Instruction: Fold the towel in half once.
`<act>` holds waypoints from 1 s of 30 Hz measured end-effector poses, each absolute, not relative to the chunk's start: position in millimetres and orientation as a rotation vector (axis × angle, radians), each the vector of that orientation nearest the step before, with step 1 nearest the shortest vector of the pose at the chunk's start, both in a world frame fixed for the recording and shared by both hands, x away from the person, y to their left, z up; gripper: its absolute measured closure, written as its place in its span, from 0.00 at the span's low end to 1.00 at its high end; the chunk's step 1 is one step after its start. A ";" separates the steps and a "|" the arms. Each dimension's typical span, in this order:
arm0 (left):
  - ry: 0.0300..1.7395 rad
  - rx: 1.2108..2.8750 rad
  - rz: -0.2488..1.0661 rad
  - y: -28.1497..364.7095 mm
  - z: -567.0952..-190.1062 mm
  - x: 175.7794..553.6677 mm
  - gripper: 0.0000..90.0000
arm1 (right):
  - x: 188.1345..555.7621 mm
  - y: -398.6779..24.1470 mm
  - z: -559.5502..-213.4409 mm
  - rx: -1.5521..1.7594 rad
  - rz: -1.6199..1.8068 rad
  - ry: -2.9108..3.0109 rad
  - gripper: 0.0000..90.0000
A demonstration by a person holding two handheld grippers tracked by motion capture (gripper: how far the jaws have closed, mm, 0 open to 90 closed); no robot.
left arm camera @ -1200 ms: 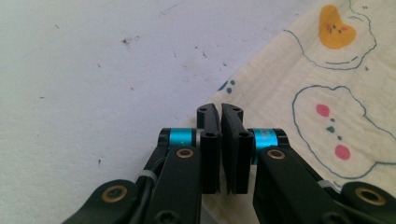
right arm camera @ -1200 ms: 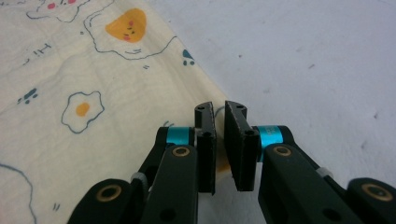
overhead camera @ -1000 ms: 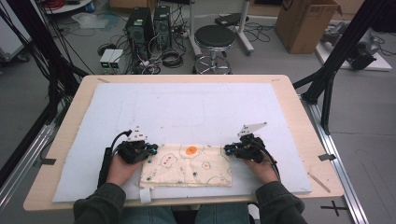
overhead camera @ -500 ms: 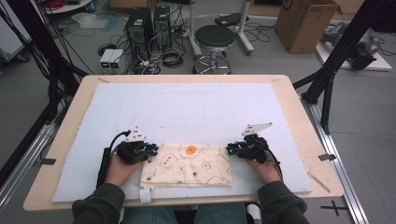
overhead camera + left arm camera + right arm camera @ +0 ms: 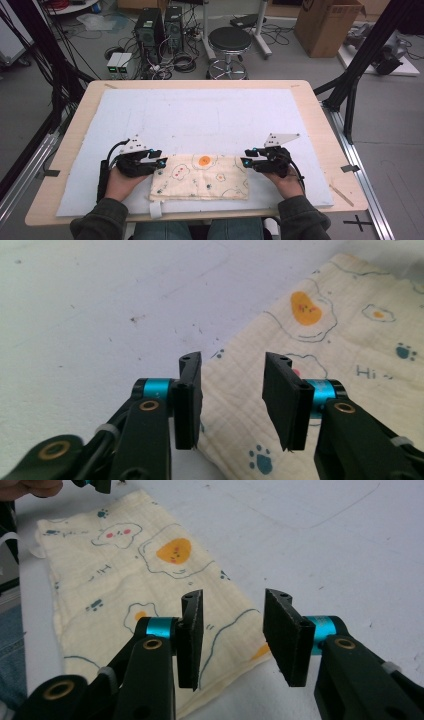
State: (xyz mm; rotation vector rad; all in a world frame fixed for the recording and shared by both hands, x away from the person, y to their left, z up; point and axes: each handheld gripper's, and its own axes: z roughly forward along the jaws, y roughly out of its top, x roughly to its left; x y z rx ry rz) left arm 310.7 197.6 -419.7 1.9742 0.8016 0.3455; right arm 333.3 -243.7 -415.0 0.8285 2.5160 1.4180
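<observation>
A folded cream cloth (image 5: 200, 177) printed with fried eggs and paw marks lies flat on the white mat near the front edge. My left gripper (image 5: 161, 164) hovers at the cloth's left end, and its jaws have just been opening. In the left gripper view the left gripper (image 5: 232, 390) is open with nothing pinched, and the cloth (image 5: 350, 340) lies beneath it. My right gripper (image 5: 245, 162) sits at the cloth's right end, its jaws also just opening. The right gripper view shows the right gripper (image 5: 232, 630) open above the cloth's (image 5: 115, 570) corner.
The white mat (image 5: 200, 115) covers most of the wooden table (image 5: 325, 130). A white strap (image 5: 156, 210) hangs off the mat's front edge. Beyond the table stand a stool (image 5: 230, 40), computer cases and a cardboard box (image 5: 327, 22).
Both grippers' jaws have opened and let go of the cloth's ends. Both hands have lifted slightly. The cloth stays flat where it was.
</observation>
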 end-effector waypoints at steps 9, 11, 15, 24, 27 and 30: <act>0.812 1.918 0.368 204.6 -409.7 297.5 0.47 | 326.1 -247.0 -414.4 0.844 1.408 2.504 0.56; 0.807 1.922 0.375 203.8 -409.2 294.7 0.45 | 323.8 -248.3 -414.3 0.850 1.405 2.504 0.55; 0.807 1.927 0.369 203.1 -408.9 290.4 0.41 | 320.3 -250.0 -414.2 0.854 1.397 2.493 0.49; 0.812 1.931 0.379 205.6 -408.9 288.0 0.37 | 316.2 -246.4 -414.9 0.851 1.368 2.511 0.48; 0.806 1.927 0.380 205.4 -408.7 287.7 0.36 | 316.0 -245.1 -414.6 0.836 1.360 2.509 0.48; 0.802 1.931 0.383 205.0 -408.9 288.0 0.36 | 315.6 -244.3 -413.8 0.844 1.362 2.509 0.48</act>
